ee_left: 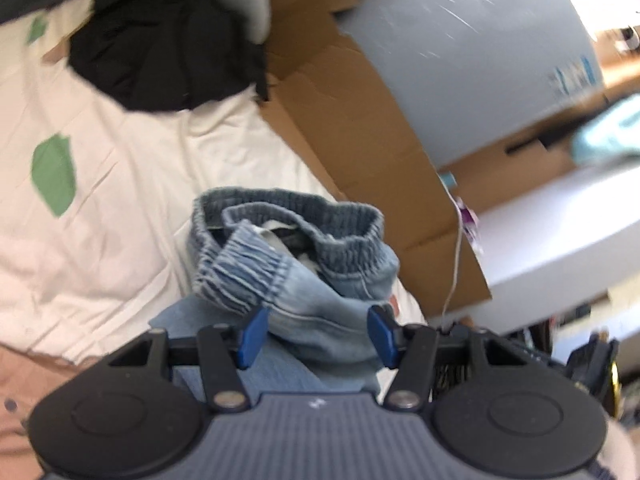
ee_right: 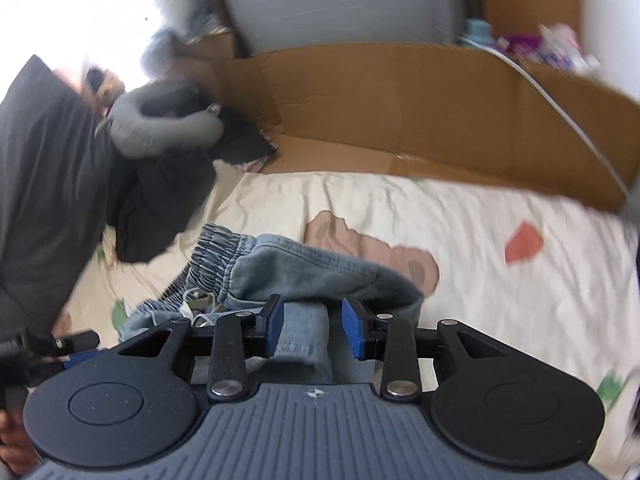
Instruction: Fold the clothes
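While the left gripper [ee_left: 316, 334] hangs over the bed [ee_left: 100, 208], its two blue fingers [ee_left: 252, 338] stand spread apart. The jeans [ee_left: 304, 280] lie bunched up right in front of it, and some blue cloth sits in the gap between the fingers. The fingers are close to the cloth at the sides, but they do not look pressed on it.

To the left of this gripper there is a green patch [ee_left: 54, 176] on the white bed cover. Far ahead and to the left lies a heap of black clothes [ee_left: 168, 48]. Ahead and to the right stands brown cardboard [ee_left: 360, 128], with a big grey box [ee_left: 472, 56] behind it. Only this view shows the inside of the stretchy waistband [ee_left: 288, 208].

The right gripper [ee_right: 312, 326] is spread apart too. A folded strip of the jeans [ee_right: 304, 276] runs between its fingers [ee_right: 354, 330], with a little space on each side. The rest of the jeans lies just ahead and to its left. Only this view shows a dark grey coat [ee_right: 52, 184] far to the left, a pink patch [ee_right: 360, 252] just past the jeans, and a red patch [ee_right: 524, 242] to the right. A bit of the other gripper [ee_right: 48, 350] peeks in low at the left edge.
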`<state>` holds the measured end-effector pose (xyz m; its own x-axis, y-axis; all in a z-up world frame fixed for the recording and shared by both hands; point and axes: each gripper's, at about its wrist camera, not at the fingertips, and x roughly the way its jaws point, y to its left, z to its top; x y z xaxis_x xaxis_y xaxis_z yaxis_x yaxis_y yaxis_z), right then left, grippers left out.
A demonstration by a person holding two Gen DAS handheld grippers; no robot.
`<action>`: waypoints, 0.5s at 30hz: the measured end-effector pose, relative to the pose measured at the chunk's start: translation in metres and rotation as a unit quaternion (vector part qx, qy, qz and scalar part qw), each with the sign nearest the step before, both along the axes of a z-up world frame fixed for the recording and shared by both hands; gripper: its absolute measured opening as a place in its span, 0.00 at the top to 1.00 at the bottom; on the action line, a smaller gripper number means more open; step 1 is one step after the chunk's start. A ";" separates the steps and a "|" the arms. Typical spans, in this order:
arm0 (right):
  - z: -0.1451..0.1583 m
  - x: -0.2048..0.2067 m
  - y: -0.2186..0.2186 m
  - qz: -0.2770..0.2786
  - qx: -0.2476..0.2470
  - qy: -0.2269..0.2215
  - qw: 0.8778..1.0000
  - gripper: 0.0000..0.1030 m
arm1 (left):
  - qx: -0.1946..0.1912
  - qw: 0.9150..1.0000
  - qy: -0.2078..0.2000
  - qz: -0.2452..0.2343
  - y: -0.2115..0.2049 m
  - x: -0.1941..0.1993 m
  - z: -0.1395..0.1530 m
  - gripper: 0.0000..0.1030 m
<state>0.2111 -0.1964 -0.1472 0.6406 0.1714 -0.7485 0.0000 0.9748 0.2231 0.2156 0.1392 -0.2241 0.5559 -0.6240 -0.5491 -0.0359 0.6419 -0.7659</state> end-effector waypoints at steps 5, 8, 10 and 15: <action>0.004 0.026 0.013 0.063 -0.042 0.005 0.997 0.52 | -0.044 0.997 0.047 0.040 0.011 0.003 -0.014 0.44; 0.005 0.036 0.021 0.083 -0.078 0.000 0.993 0.48 | -0.067 0.994 0.066 0.054 0.014 0.005 -0.021 0.44; 0.004 0.042 0.024 0.099 -0.091 0.005 0.991 0.48 | -0.080 0.992 0.077 0.065 0.016 0.006 -0.025 0.44; -0.002 0.051 0.028 0.119 -0.111 0.007 0.987 0.43 | -0.121 0.977 0.136 0.111 0.021 0.008 -0.040 0.44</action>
